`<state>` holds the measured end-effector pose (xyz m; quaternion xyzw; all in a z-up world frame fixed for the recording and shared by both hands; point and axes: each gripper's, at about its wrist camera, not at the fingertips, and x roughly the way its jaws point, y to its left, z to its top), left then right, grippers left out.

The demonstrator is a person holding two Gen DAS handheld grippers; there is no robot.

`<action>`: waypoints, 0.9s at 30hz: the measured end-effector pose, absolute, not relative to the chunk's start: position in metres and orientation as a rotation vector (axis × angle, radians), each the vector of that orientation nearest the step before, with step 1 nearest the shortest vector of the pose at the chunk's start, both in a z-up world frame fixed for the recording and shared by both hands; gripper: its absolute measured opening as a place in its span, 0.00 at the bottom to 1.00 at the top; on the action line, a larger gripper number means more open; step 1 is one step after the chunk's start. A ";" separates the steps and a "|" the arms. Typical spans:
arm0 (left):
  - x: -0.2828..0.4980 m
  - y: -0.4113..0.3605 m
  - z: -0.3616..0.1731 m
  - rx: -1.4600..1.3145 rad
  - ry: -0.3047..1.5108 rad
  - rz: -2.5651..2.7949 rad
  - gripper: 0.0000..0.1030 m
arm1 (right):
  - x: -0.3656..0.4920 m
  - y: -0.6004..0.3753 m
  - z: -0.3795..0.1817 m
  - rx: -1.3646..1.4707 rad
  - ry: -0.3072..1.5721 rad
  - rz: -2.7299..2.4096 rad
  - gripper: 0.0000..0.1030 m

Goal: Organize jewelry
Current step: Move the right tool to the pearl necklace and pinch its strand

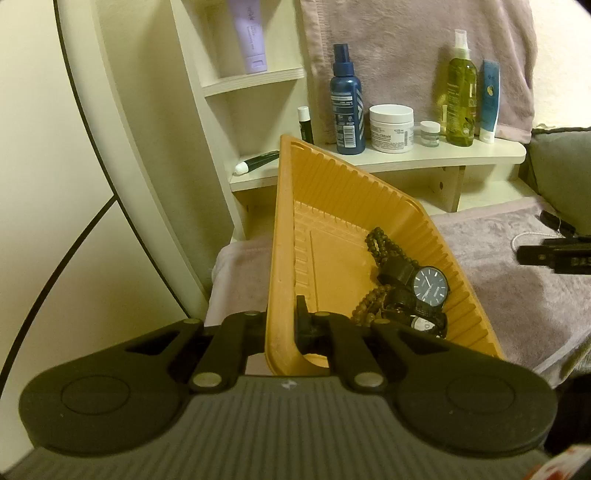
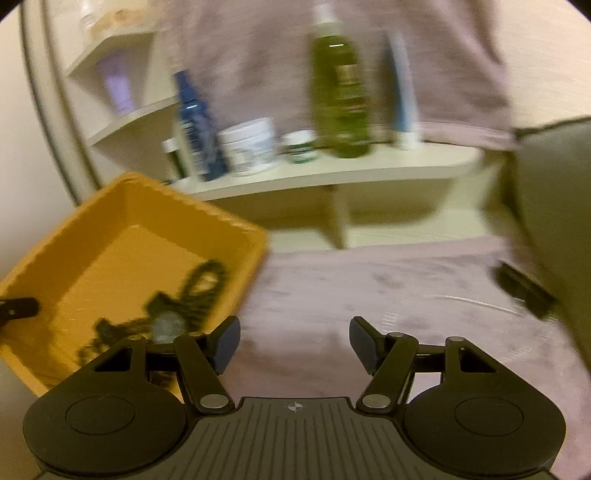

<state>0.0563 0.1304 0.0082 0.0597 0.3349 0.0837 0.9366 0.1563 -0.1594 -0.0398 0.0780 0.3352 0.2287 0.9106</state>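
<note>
While clamped between left fingers (image 1: 301,314), tray (image 1: 332,206) rim, right fingers (image 2: 225,345) apart, empty.

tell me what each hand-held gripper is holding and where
The left hand-held gripper clamps the yellow tray by its near rim; the right hand-held gripper is open, holding nothing.

On the curved shelf (image 1: 424,157) ahead of you stand a dark blue spray bottle (image 1: 347,99), a white cream jar (image 1: 391,127), a small jar (image 1: 430,133), a green spray bottle (image 1: 461,92) and a blue-and-white tube (image 1: 489,99). A lilac tube (image 1: 249,35) sits on the shelf above. A mauve towel (image 1: 406,44) hangs behind them, and a second mauve cloth (image 1: 517,295) covers the surface below.
</note>
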 end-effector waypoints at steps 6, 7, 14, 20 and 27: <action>0.055 0.129 0.009 0.125 0.682 0.172 0.06 | 0.151 -0.212 -0.053 0.182 0.666 0.312 0.64; 0.055 0.129 0.009 0.126 0.682 0.172 0.06 | 0.151 -0.219 -0.055 0.182 0.663 0.288 0.64; 0.055 0.128 0.009 0.127 0.685 0.173 0.06 | 0.160 -0.253 -0.060 0.159 0.638 0.184 0.64; 0.055 0.127 0.009 0.130 0.687 0.173 0.06 | 0.169 -0.258 -0.069 0.128 0.665 0.190 0.63; 0.056 0.127 0.009 0.134 0.690 0.174 0.05 | 0.177 -0.257 -0.083 0.142 0.699 0.179 0.59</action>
